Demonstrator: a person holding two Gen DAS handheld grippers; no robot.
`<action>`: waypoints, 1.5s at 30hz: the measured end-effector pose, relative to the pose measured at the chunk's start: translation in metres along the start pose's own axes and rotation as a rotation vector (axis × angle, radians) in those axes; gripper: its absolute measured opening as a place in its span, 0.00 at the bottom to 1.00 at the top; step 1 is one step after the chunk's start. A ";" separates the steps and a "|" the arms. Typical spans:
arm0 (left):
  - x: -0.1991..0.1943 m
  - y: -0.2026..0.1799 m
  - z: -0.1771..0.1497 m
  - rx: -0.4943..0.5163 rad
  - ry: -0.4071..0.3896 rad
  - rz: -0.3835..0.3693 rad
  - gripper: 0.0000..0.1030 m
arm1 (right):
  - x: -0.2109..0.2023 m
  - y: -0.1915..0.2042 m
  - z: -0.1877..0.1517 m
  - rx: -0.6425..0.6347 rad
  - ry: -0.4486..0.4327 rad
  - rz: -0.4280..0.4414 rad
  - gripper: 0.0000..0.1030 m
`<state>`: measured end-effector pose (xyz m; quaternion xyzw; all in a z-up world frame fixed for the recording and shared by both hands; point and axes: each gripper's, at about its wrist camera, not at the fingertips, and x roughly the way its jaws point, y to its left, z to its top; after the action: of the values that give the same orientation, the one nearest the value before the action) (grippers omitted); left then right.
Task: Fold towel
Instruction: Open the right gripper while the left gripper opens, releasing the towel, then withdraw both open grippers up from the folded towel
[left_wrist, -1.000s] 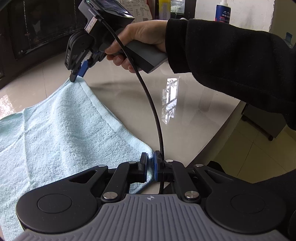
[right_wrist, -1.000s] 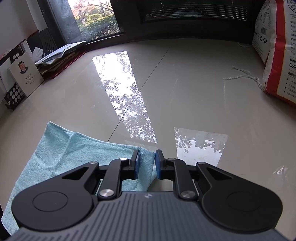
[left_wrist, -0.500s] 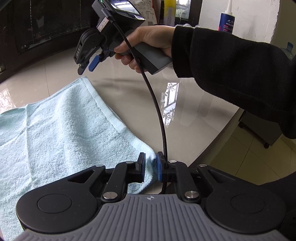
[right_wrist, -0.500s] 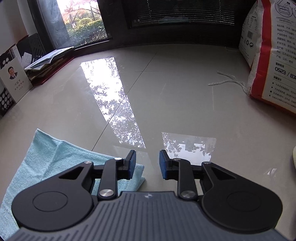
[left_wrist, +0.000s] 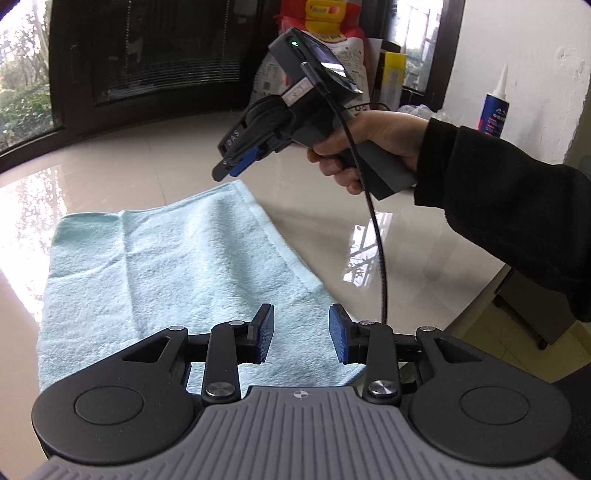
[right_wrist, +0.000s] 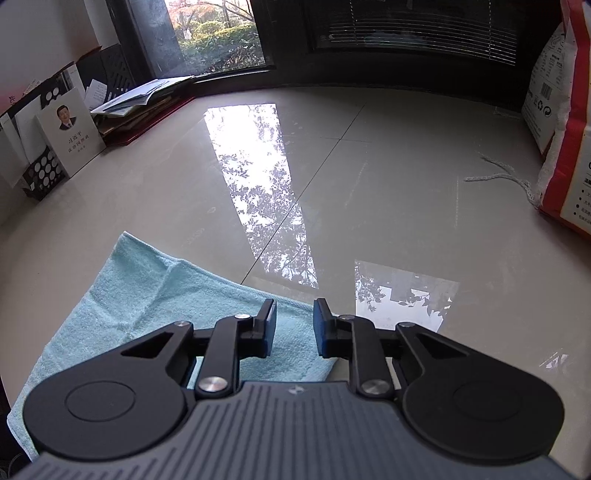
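A light blue towel (left_wrist: 166, 266) lies folded and flat on the glossy pale table (left_wrist: 369, 221). My left gripper (left_wrist: 301, 321) hovers over the towel's near right corner; its jaws are opening and nothing is pinched between them. A hand in a black sleeve (left_wrist: 517, 221) holds my right gripper (left_wrist: 236, 166) just above the far right corner, clear of the cloth. In the right wrist view the right gripper (right_wrist: 295, 314) hangs over the towel's (right_wrist: 147, 302) corner; its jaws are closing, with a gap and nothing between the pads.
The table edge (left_wrist: 480, 295) runs close on the right. A black cable (left_wrist: 376, 240) hangs from the right gripper. A red and white sack (right_wrist: 561, 147) with a loose string (right_wrist: 498, 177) stands at the right; stacked books (right_wrist: 140, 107) sit far left.
Both grippers were shut on towel corners a second ago. They have let go and lifted, and the towel now lies flat. The left jaws stand much wider.
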<state>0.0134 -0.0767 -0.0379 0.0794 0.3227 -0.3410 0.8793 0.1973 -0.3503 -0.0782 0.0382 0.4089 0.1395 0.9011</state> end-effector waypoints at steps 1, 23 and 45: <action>-0.001 0.003 -0.001 0.000 -0.003 0.022 0.35 | 0.001 0.003 0.000 -0.010 0.003 0.004 0.22; 0.002 0.054 -0.048 -0.178 0.123 0.141 0.35 | 0.043 0.037 -0.004 -0.201 0.140 0.003 0.21; 0.035 0.099 -0.026 -0.070 0.144 0.245 0.33 | 0.020 0.021 -0.027 -0.138 0.119 -0.037 0.22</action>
<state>0.0841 -0.0114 -0.0877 0.1120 0.3846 -0.2130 0.8912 0.1852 -0.3255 -0.1065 -0.0400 0.4519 0.1527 0.8780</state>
